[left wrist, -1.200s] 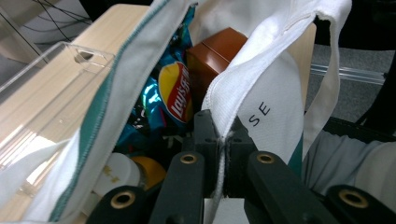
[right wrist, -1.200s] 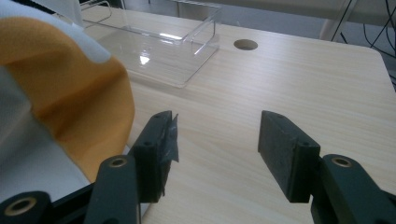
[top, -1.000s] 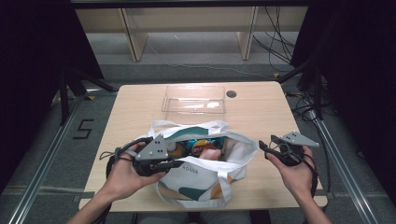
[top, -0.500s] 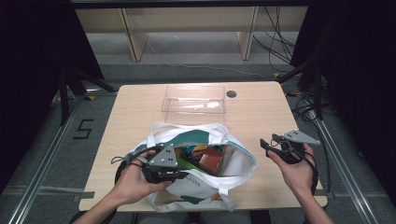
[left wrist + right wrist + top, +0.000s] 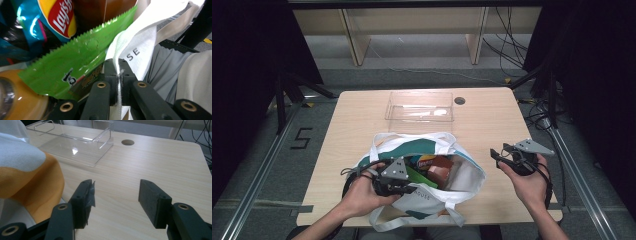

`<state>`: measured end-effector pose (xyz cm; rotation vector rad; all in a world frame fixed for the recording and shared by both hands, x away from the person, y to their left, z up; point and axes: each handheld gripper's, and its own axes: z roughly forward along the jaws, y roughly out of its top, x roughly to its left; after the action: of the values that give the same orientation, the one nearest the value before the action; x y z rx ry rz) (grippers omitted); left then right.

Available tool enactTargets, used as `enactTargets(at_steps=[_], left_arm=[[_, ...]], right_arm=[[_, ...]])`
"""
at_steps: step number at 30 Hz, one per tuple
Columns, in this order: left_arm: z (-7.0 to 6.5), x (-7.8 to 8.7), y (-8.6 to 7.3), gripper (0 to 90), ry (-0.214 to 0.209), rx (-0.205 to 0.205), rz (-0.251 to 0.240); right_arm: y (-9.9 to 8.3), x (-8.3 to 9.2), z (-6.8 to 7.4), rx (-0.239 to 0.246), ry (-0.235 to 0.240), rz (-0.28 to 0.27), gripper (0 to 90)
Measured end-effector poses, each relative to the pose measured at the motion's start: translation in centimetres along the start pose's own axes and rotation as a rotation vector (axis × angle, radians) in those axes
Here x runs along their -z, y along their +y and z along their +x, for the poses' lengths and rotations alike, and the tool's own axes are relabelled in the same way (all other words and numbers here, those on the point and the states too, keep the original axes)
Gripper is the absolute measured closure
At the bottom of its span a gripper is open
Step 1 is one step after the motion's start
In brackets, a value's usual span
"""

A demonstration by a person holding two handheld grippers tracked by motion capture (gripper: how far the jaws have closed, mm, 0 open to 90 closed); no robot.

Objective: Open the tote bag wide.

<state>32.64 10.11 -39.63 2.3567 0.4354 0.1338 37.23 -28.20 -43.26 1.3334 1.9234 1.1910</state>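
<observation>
White bag point(image 5: 427, 195) cloth is getting pinched in the left gripper point(image 5: 117, 75), jaws clamping its near rim by the table's point(image 5: 492, 125) front edge. Right gripper point(image 5: 115, 200) is hanging wide apart beside it, gripping nothing. Green packet point(image 5: 75, 65) and chips point(image 5: 60, 17) are hiding whatever's deeper inside.

Left gripper point(image 5: 404, 189) clamped shut, held low in the left hand point(image 5: 362, 192); right gripper point(image 5: 113, 200) held wide-jawed.

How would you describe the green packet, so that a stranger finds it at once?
On the wooden table lies a white tote bag, its near rim pinched by the left gripper. Just inside that rim lies the green packet: flat, glossy, with saw-toothed edges, unlike the yellow chip bag beside it.
</observation>
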Motion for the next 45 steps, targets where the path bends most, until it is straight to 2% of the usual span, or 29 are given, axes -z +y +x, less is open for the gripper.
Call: enactTargets(at_steps=[4, 5, 7, 8, 10, 11, 13, 14, 16, 17, 19, 22, 23, 29, 30, 31, 32, 33, 34, 35, 36, 37, 38, 39, 40, 41, 42, 44, 45], left_arm=[[0.2, -0.7, -0.4, 87.2, -0.013, 0.002, 0.029], [0.3, -1.0, -0.5, 87.2, -0.019, 0.003, 0.042], [0.5, -1.6, -0.7, 87.3, -0.019, 0.003, 0.072], [0.5, -2.6, -1.1, 87.3, -0.025, 0.009, 0.094], [0.7, -3.3, -1.5, 87.2, -0.034, 0.014, 0.124], [1.0, -3.5, -1.6, 87.2, -0.041, 0.003, 0.120], [1.2, -3.7, -1.8, 87.2, -0.042, 0.013, 0.120], [1.3, -3.7, -1.9, 87.3, -0.042, 0.015, 0.119], [1.3, -4.0, -2.0, 87.2, -0.039, 0.019, 0.122], [1.3, -4.1, -2.1, 87.2, -0.039, 0.016, 0.128], [1.4, -4.5, -2.2, 87.2, -0.041, 0.026, 0.131], [1.6, -4.9, -2.5, 87.1, -0.036, 0.035, 0.134], [1.7, -5.0, -2.6, 87.1, -0.035, 0.034, 0.136], [1.2, -6.1, -3.2, 87.1, -0.018, 0.055, 0.160], [1.2, -6.1, -3.2, 87.0, -0.018, 0.055, 0.160], [1.2, -6.2, -3.3, 87.0, -0.017, 0.061, 0.162], [1.5, -6.2, -3.2, 87.0, -0.020, 0.022, 0.161], [1.5, -6.2, -3.2, 86.8, -0.020, 0.022, 0.161], [1.5, -6.1, -3.2, 86.6, -0.022, 0.021, 0.161], [1.5, -6.1, -3.2, 86.3, -0.022, 0.021, 0.161], [1.1, -5.9, -3.2, 85.5, -0.017, 0.070, 0.147], [1.3, -5.6, -3.1, 84.3, -0.015, 0.020, 0.158], [1.3, -5.2, -3.0, 82.9, -0.010, 0.018, 0.156], [1.2, -4.9, -2.9, 80.9, -0.007, 0.017, 0.151], [1.2, -4.6, -2.9, 77.8, -0.005, 0.024, 0.146], [1.1, -4.2, -2.9, 74.2, -0.004, 0.023, 0.145], [1.1, -3.9, -2.8, 70.3, -0.002, 0.025, 0.139], [1.0, -3.5, -2.8, 62.4, 0.004, 0.023, 0.133], [0.6, -2.9, -2.9, 58.0, 0.003, 0.065, 0.102]], right_arm=[[0.0, 0.1, 0.0, 0.014, -0.004, 0.003, 45.4], [0.0, 0.0, -0.2, 0.042, -0.001, -0.006, 45.4], [0.0, 0.0, -0.2, 0.035, 0.003, -0.002, 45.4], [0.0, 0.0, -0.3, 0.039, 0.000, -0.005, 45.4], [0.0, 0.0, -0.3, 0.043, -0.002, -0.007, 45.4], [0.0, 0.0, -0.2, 0.041, -0.004, -0.015, 45.4], [0.0, 0.0, -0.3, 0.042, -0.004, -0.014, 45.4], [-0.1, 0.0, 0.0, 0.006, -0.003, -0.016, 45.4], [-0.1, 0.0, 0.0, 0.011, -0.003, -0.017, 45.4], [0.0, 0.0, -0.2, 0.042, -0.005, -0.015, 45.4], [0.0, 0.0, -0.1, 0.022, 0.008, -0.003, 45.4], [0.0, 0.0, -0.1, 0.038, 0.001, -0.010, 45.2], [0.0, 0.2, 0.1, 0.008, -0.002, -0.003, 45.2], [0.0, 0.2, 0.0, 0.010, -0.006, -0.005, 44.7], [0.0, 0.2, 0.1, -0.005, 0.005, -0.005, 44.5], [0.1, 0.3, 0.0, 0.002, -0.002, -0.003, 44.5], [0.1, 0.4, 0.1, -0.006, -0.004, 0.006, 44.4], [0.1, 0.4, 0.1, -0.006, -0.004, 0.006, 44.4], [0.1, 0.3, -0.1, 0.030, 0.006, -0.019, 44.2], [0.2, 0.3, -0.2, 0.041, 0.001, -0.025, 44.0], [0.2, 0.4, 0.3, -0.006, 0.006, -0.025, 43.8], [0.4, 0.6, 0.2, 0.014, 0.000, -0.026, 43.6], [0.5, 0.7, 0.3, 0.015, 0.013, -0.034, 43.5], [0.7, 0.8, 0.2, 0.038, 0.008, -0.051, 43.4], [0.9, 1.0, 0.3, 0.017, 0.010, -0.045, 43.4], [1.1, 1.0, 0.1, 0.034, 0.011, -0.063, 43.3], [1.2, 1.3, 0.3, 0.023, 0.005, -0.047, 43.3], [1.4, 1.3, 0.5, 0.015, 0.011, -0.069, 43.3], [1.6, 1.4, 0.3, 0.043, 0.014, -0.071, 43.4]])
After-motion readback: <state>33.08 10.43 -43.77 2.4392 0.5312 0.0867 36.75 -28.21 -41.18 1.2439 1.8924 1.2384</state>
